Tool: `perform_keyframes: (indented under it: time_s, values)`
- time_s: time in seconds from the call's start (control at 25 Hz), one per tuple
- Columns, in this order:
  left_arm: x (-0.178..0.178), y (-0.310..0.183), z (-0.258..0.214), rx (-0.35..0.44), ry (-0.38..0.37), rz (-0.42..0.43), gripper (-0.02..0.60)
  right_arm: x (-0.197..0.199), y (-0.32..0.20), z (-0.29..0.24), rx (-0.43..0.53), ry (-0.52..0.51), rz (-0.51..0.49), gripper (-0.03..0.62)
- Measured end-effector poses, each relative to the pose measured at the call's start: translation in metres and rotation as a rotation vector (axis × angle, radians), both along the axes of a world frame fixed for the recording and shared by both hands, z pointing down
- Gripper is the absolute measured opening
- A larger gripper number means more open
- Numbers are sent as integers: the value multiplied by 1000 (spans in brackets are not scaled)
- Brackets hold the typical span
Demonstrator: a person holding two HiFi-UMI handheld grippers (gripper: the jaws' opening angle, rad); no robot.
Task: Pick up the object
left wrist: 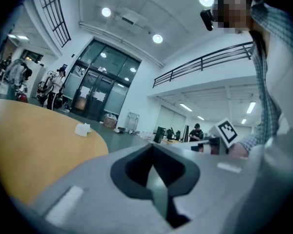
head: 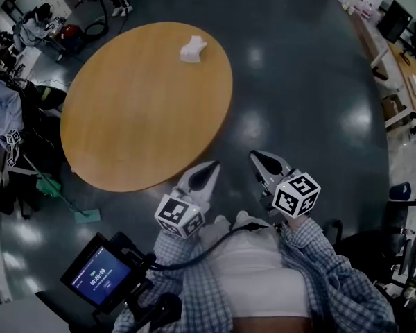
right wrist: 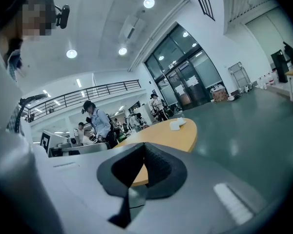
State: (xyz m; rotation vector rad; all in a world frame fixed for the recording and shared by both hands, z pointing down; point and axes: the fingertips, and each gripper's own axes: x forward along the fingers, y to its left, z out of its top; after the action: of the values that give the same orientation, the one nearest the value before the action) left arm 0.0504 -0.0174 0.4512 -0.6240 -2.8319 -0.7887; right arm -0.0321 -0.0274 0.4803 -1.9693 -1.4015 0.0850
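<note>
Head view is showing me the left gripper and the right gripper hovering side by side close to the person's body. Both are hanging over the dark floor, just off the near edge of the round wooden table. The white object is lying on the far side of that table, well apart from both grippers. Left gripper view is giving me the left gripper with its fingers pressing together on nothing, and the white object sitting far off on the tabletop. Right gripper view is giving me the right gripper likewise pressing its fingers together, empty, with the white object resting near the table's distant rim.
</note>
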Motion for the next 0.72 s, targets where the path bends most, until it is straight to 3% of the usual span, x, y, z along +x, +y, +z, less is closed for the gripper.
perform_keyframes:
  time_s: [0.72]
  values:
    - [10, 8, -3, -25, 18, -75, -2, -2, 5, -4, 0, 32, -22, 5]
